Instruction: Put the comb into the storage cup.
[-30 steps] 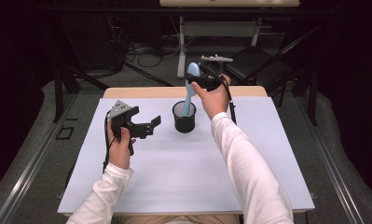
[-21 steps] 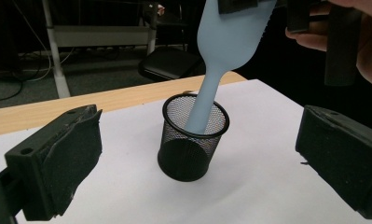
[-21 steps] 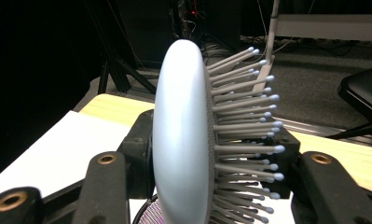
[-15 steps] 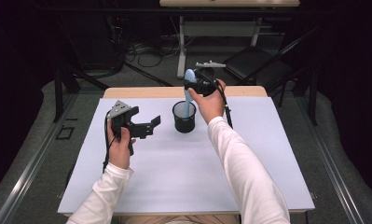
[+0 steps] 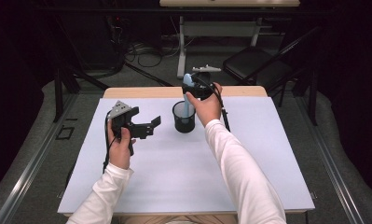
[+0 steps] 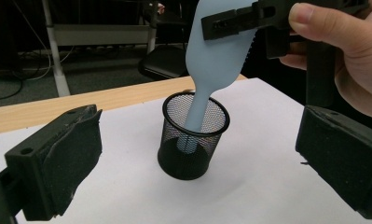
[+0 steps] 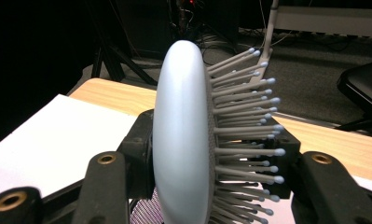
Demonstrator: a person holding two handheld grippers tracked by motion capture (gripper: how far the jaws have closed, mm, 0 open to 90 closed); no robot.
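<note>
Blue hairbrush (image 6: pixel 219 51) clamped in right tool (image 5: pixel 198 89), handle inside mesh cup (image 6: pixel 193 140).

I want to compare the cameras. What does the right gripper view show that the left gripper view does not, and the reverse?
Right gripper view alone: the hairbrush's bristles, seen edge-on with rounded tips. Left gripper view alone: the black mesh cup with the brush handle reaching down inside it, the left gripper's open jaws, and the hand carrying the right gripper. Both: the pale blue hairbrush clamped by its head, the white table cover, the wooden table edge.
</note>
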